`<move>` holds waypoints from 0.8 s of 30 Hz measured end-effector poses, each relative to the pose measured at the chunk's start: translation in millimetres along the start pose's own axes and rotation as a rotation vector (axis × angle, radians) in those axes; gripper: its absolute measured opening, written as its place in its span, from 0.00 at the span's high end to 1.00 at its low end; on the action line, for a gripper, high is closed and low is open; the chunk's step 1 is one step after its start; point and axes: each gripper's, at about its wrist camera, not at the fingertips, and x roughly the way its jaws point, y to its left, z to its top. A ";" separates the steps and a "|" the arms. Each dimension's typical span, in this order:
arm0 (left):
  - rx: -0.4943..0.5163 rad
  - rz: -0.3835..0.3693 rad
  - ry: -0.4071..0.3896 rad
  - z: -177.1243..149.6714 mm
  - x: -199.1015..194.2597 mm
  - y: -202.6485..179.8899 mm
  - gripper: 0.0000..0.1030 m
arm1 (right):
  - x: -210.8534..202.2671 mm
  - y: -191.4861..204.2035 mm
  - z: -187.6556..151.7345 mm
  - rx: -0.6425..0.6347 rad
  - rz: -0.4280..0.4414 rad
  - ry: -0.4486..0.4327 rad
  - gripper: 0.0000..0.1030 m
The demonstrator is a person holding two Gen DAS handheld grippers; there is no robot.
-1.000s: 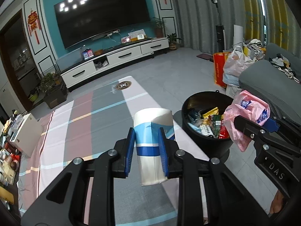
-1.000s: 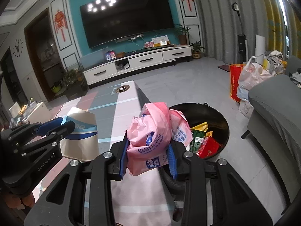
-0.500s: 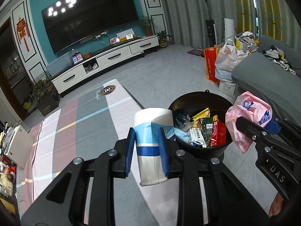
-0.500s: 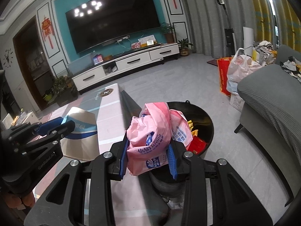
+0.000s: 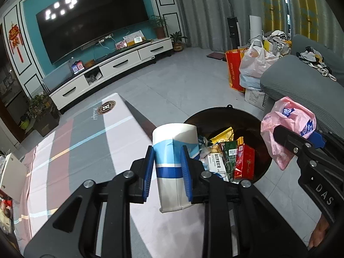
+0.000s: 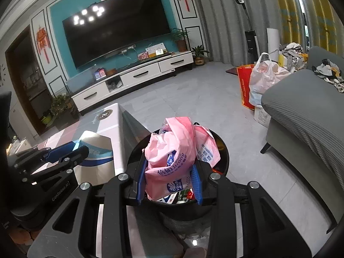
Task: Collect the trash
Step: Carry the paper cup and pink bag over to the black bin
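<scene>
The left gripper point(image 5: 167, 172) clamps a white-and-blue paper cup point(image 5: 174, 163) over the table's point(image 5: 86, 142) right edge, just left of the black bin point(image 5: 261, 148) of wrappers, while the right gripper point(image 6: 169, 182) squeezes a crumpled pink plastic bag point(image 6: 172, 157) – held above the bin's near rim.
</scene>
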 end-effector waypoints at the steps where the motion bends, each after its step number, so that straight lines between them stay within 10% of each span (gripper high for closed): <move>1: 0.003 0.000 0.003 1.9 3.7 -1.4 0.75 | 2.2 -2.0 0.8 0.003 -0.005 0.000 0.65; 24: 0.051 -0.039 0.074 19.6 70.2 -31.2 0.75 | 61.4 -37.4 2.4 0.072 -0.032 0.078 0.65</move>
